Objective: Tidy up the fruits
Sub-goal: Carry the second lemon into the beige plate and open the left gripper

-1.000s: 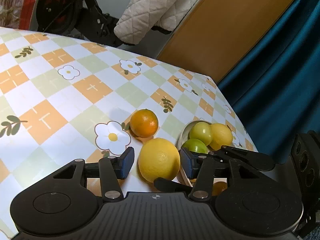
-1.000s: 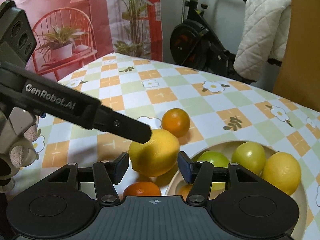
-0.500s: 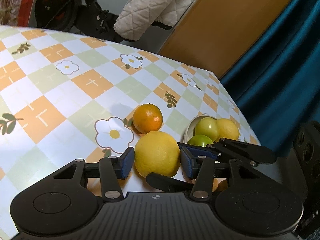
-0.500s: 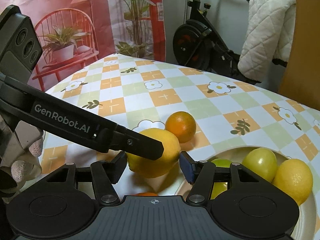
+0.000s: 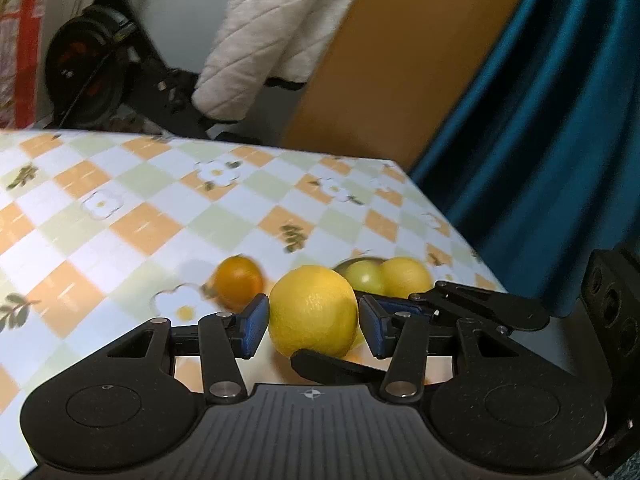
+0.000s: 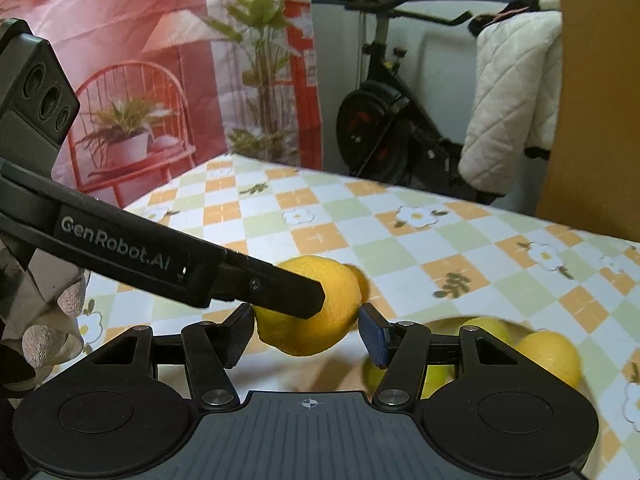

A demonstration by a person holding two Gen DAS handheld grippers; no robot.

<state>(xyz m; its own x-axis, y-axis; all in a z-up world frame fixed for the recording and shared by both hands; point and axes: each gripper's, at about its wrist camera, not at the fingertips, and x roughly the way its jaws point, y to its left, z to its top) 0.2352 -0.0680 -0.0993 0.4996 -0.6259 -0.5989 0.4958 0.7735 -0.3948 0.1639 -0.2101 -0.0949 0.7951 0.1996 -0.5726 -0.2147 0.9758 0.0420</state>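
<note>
"GenRobot.AI" on left claw (image 6: pixel 316 320) arm, gripping lemon (image 6: pixel 310 312).

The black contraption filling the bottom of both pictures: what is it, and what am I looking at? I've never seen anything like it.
There is no robot here. A person holds a hand tool with two jaws in each hand, and each tool has a camera looking forward along its jaws. One picture comes from the left gripper and the other from the right gripper, so each camera also sees the other tool reaching in from the side. Below them is a table with a checked, flowered tablecloth. On it lie an orange and a bowl holding a green fruit and a yellow fruit. Both pairs of jaws appear to be shut on one big lemon, gripping it crosswise.
</note>
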